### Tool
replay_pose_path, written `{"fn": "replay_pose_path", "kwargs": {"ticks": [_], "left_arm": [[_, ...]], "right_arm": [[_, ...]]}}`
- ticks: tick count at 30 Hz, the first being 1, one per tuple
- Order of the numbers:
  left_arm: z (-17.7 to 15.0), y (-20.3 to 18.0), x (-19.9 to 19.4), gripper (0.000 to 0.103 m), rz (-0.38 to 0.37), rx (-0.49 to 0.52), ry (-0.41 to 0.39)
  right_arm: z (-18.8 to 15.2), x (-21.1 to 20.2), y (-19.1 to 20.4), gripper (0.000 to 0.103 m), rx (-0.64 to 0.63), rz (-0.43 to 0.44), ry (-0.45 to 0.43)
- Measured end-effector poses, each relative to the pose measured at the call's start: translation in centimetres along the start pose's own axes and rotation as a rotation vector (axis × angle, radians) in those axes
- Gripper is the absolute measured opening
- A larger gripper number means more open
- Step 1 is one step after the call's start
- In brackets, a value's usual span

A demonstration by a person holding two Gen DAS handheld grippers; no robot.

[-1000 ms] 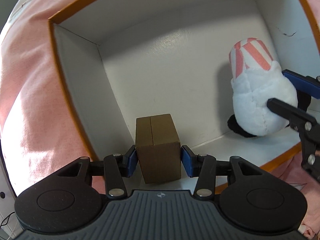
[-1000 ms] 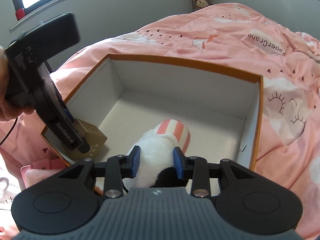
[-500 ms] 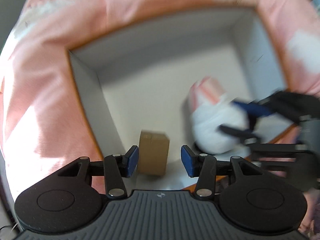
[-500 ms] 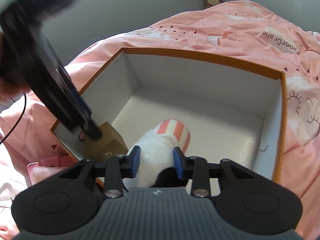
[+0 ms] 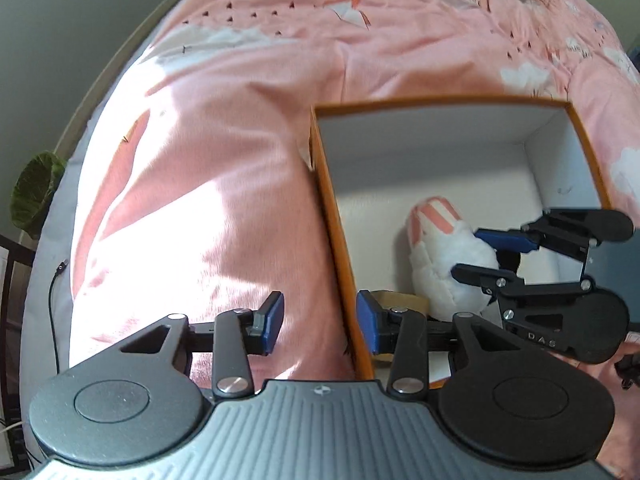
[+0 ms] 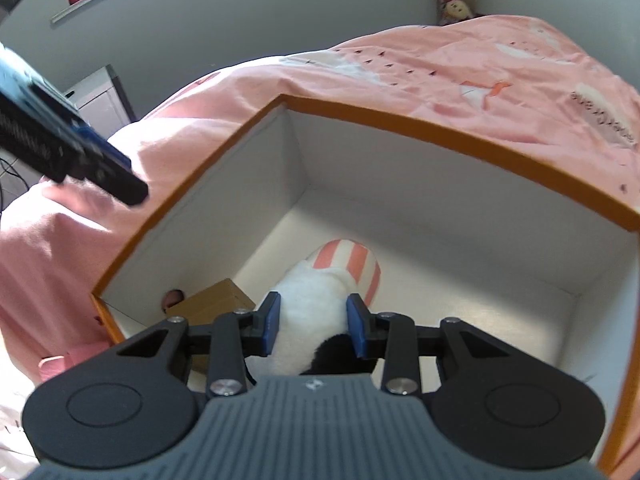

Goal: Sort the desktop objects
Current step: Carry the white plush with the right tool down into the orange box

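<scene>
An orange-rimmed white box [image 5: 332,216] [image 6: 440,136] lies on a pink bedspread. Inside it, a small brown carton [image 6: 212,300] [image 5: 404,300] stands in the near left corner. My left gripper [image 5: 319,322] [image 6: 120,184] hovers above the box's left wall, clear of the carton. Its jaws are open and closing, with nothing gripped between them. My right gripper [image 6: 313,324] [image 5: 492,254] is shut on a white plush toy [image 6: 316,292] [image 5: 444,268] with a pink-striped end, low inside the box.
The pink bedspread [image 5: 208,160] surrounds the box on all sides. A green plant [image 5: 36,196] and a black cable [image 5: 54,280] sit off the bed's left edge. A pink item [image 6: 60,364] lies outside the box's near corner. Small plush toys [image 6: 456,4] stand by the far wall.
My left gripper has let go of the brown carton, risen and swung left over the box wall. The right gripper has carried the plush toy a little along inside the box.
</scene>
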State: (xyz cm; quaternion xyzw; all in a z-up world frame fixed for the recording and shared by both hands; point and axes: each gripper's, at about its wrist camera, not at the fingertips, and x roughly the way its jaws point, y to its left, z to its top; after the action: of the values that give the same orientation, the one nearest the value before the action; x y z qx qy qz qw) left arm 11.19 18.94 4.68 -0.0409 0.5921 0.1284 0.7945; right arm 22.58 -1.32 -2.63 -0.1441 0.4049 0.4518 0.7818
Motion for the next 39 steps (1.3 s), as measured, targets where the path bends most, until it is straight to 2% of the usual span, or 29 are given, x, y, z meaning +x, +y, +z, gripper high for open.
{"fn": "replay_pose_path", "kwargs": {"ticks": [5, 10, 16, 19, 23, 28, 36, 39], "left_arm": [[-0.5, 0.1, 0.5, 0.047, -0.043, 0.01, -0.003], [-0.4, 0.1, 0.7, 0.047, -0.066, 0.017, -0.022], [-0.3, 0.3, 1.1, 0.047, -0.082, 0.021, -0.029], [-0.3, 0.4, 1.6, 0.047, -0.083, 0.028, -0.02], [-0.4, 0.6, 1.8, 0.046, -0.095, 0.035, -0.015], [-0.3, 0.7, 2.0, 0.046, -0.105, 0.038, -0.014], [-0.1, 0.6, 2.8, 0.046, -0.11, 0.038, -0.01], [0.1, 0.4, 3.1, 0.046, -0.094, 0.042, 0.001]], "right_arm": [[0.1, 1.1, 1.0, 0.038, 0.011, 0.066, 0.005], [0.6, 0.9, 1.1, 0.037, -0.002, 0.058, 0.014], [3.2, 0.2, -1.7, 0.037, 0.118, 0.019, -0.06], [4.6, 0.9, -2.1, 0.037, 0.163, 0.026, -0.09], [5.8, 2.7, -0.9, 0.037, 0.124, 0.078, -0.101], [6.1, 4.3, -0.1, 0.037, 0.046, 0.106, -0.087], [5.7, 6.5, -1.3, 0.038, 0.136, 0.131, -0.032], [5.9, 6.9, -0.6, 0.039, 0.118, 0.111, -0.017]]}}
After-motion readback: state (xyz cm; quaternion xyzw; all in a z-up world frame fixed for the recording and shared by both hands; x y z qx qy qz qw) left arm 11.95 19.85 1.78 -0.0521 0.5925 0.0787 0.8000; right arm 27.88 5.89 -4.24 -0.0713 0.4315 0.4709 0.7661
